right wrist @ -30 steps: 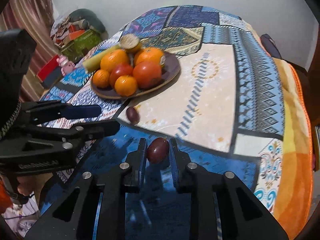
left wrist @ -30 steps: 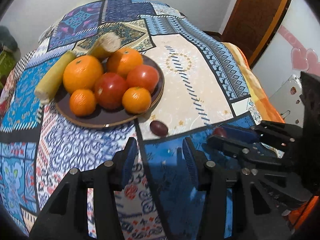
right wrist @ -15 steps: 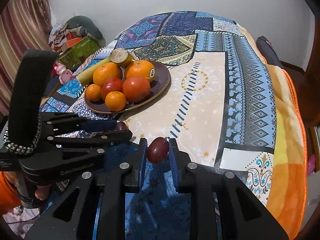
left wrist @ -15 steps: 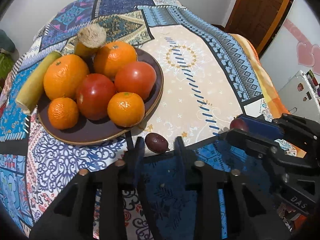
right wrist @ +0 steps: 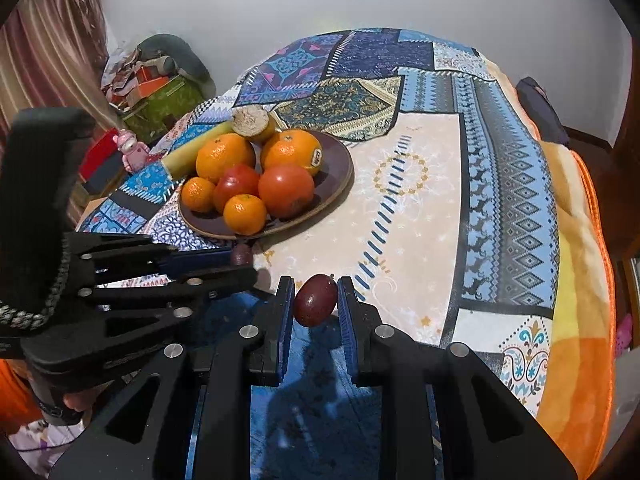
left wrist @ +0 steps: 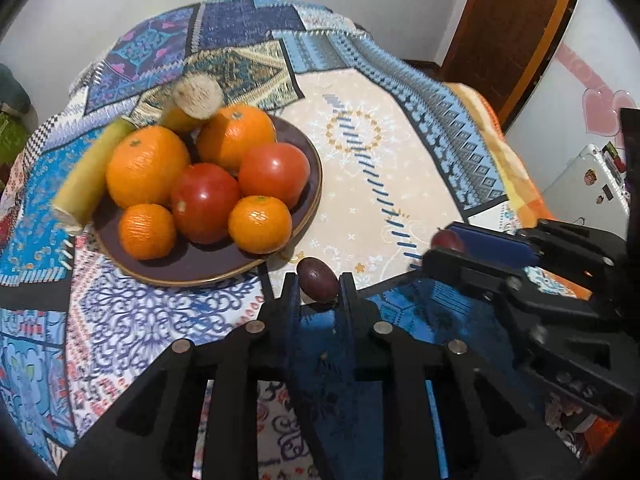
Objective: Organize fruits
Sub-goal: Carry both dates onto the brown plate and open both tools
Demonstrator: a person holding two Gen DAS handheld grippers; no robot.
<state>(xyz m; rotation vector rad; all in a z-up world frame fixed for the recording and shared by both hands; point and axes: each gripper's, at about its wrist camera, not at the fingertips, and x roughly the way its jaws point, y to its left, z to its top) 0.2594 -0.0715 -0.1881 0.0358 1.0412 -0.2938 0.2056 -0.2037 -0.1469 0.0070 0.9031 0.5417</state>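
Round worktop (right wrist: 420, 208) under a patchwork blue-and-cream cloth, white wall behind, brown door at upper right of the left wrist view. Left gripper (left wrist: 319, 286): jaws narrowed onto a dark purple-brown fruit (left wrist: 318, 280), pads touching both its sides; the fruit sits just below the plate's rim, lower centre of frame. Right gripper (right wrist: 316, 302): jaws pinched on a second dark red fruit (right wrist: 315, 300), glossy, oval, clear of the cloth. Brown plate (left wrist: 188, 268), left of centre, carries four oranges (left wrist: 147, 166) and two tomatoes (left wrist: 205, 202); two pale yellow-green stalk pieces (left wrist: 90, 176) lean at its upper-left edge.
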